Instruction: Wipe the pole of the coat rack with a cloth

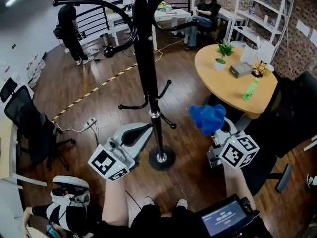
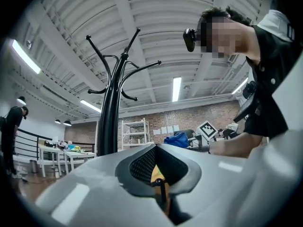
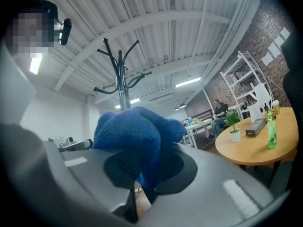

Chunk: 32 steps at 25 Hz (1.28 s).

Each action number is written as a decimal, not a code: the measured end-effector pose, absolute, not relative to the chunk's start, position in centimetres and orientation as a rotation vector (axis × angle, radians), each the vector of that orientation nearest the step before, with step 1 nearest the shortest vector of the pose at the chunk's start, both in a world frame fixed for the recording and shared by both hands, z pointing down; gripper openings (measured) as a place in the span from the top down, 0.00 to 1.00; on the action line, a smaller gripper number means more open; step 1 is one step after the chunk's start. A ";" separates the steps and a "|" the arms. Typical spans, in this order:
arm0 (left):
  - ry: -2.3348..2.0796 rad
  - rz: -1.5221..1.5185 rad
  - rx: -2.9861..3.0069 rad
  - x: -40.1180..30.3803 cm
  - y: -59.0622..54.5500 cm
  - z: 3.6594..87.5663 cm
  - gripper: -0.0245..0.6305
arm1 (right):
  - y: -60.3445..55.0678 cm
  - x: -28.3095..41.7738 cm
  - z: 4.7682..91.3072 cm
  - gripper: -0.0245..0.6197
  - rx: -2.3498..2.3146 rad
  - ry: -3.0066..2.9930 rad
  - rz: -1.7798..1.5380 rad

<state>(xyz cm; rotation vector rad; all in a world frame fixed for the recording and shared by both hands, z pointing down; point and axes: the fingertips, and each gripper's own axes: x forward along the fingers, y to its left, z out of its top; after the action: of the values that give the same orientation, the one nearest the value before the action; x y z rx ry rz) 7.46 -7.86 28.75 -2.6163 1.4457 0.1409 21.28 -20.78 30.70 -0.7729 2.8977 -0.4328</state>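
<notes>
Head view, supplemented by the two gripper views. The coat rack pole [image 1: 146, 58] stands black and upright at the centre. Its top is cut off by the upper edge of the frame, and its round base [image 1: 161, 158] rests on the wooden floor.

The left claw [image 1: 142, 130] lies at 9 o'clock of the lower pole, just beside it; contact cannot be judged from above. In the left gripper view, the left claw [image 2: 155, 148] has its jaws drawn together at the tips with nothing between them. Only a thin sliver of floor shows lower down. There the pole [image 2: 110, 122] rises at 10 o'clock of the jaws, and its foot is hidden behind the claw's grey body.

The right claw [image 1: 220, 128] lies at 3 o'clock of the pole, apart from it, and is closed on a bunched blue cloth [image 1: 208, 118] that covers its tips. In the right gripper view, the right claw [image 3: 142, 170] pinches the cloth [image 3: 135, 131] between both jaws. The fabric billows upward and hides the lower part of the pole [image 3: 124, 97] behind it.

A round wooden table [image 1: 233, 86] stands at 2 o'clock, bearing a potted plant [image 1: 221, 53] and a green bottle [image 1: 250, 89].
</notes>
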 end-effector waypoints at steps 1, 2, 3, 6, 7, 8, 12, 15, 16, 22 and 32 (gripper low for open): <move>1.465 0.147 -2.617 7.7 -8.4 29.5 0.96 | -21.4 21.1 31.6 0.88 -0.759 2.908 -0.447; 1.478 0.150 -2.624 7.8 -8.8 30.4 0.96 | -21.6 20.5 32.7 0.88 -0.733 2.931 -0.456; 1.489 0.142 -2.632 7.9 -9.1 31.5 0.96 | -21.4 19.6 34.1 0.88 -0.701 2.963 -0.464; 1.488 0.101 -2.643 7.4 -10.3 35.1 0.96 | -20.5 16.5 38.7 0.88 -0.620 3.045 -0.454; 1.474 0.096 -2.642 7.2 -10.8 36.3 0.96 | -20.6 15.4 40.2 0.88 -0.603 3.058 -0.435; 1.462 0.091 -2.636 6.9 -11.3 37.7 0.96 | -20.7 14.4 41.8 0.88 -0.587 3.065 -0.415; 1.450 0.103 -2.576 5.2 -12.9 44.5 0.96 | -20.9 10.2 48.0 0.88 -0.474 3.021 -0.384; 1.428 0.137 -2.539 4.6 -13.9 48.9 0.96 | -21.1 8.3 50.4 0.88 -0.360 2.950 -0.360; 1.424 0.139 -2.523 4.5 -14.1 50.0 0.96 | -20.8 7.9 50.7 0.88 -0.304 2.932 -0.335; 1.411 0.166 -2.389 3.0 -13.8 55.4 0.96 | -19.2 6.0 53.1 0.88 -0.133 2.886 -0.080; 1.362 0.127 -2.417 3.5 -13.7 57.6 0.96 | -19.3 5.0 52.9 0.88 -0.100 2.817 -0.079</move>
<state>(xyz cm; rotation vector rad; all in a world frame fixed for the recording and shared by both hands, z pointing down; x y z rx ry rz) 3.54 -13.75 57.61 -2.4166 1.3620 0.1271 5.04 -19.31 52.93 -0.1003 2.8172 -0.0787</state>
